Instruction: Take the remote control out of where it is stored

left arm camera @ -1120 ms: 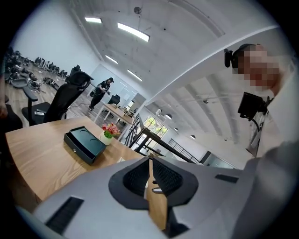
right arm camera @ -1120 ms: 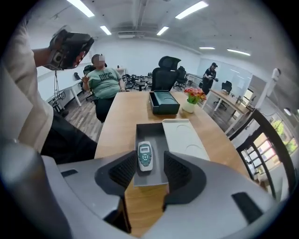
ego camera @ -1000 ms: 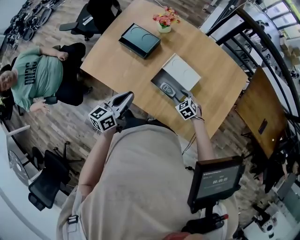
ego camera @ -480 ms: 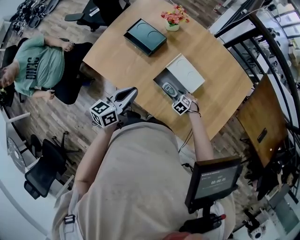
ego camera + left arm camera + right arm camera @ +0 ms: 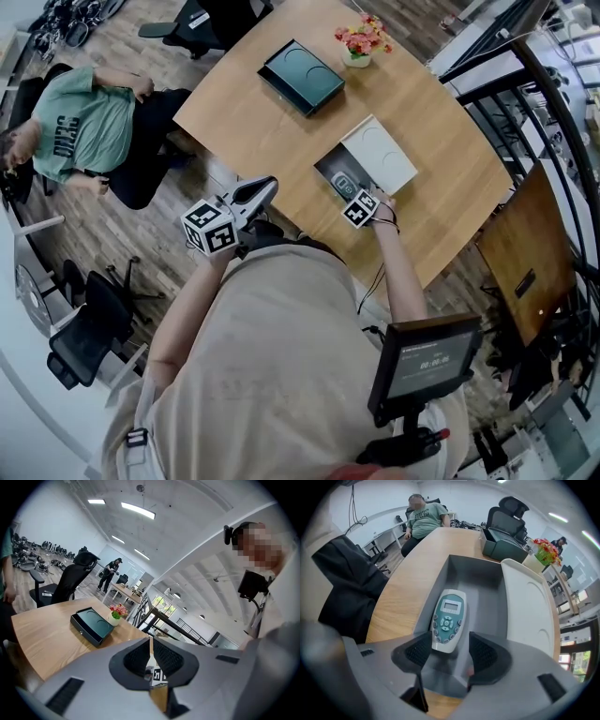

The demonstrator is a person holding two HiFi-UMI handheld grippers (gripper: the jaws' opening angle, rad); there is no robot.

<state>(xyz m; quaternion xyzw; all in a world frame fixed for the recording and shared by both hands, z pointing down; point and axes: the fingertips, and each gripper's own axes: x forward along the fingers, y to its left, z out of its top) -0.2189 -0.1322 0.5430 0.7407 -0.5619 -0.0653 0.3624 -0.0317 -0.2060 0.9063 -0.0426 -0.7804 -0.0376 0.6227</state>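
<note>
A white remote control point(image 5: 449, 619) with teal buttons lies face up in an open grey box point(image 5: 487, 588) on the wooden table. Its white lid point(image 5: 527, 606) lies next to it. My right gripper point(image 5: 450, 649) points steeply down into the box and is open. Its jaws have just been opening, and the remote's near end sits between them, untouched by the pads. In the head view the right gripper point(image 5: 351, 194) hangs over the remote control point(image 5: 341, 184). My left gripper point(image 5: 265, 186) is shut on nothing, held off the table's near edge.
A dark green box point(image 5: 302, 75) and a small flower pot point(image 5: 358, 42) stand at the table's far side. A seated person in a green shirt point(image 5: 80, 122) is off the table's left end. Office chairs point(image 5: 89, 342) stand on the floor around.
My right gripper has come down over the open box, and its jaws now straddle the remote's near end. The left gripper has hardly moved.
</note>
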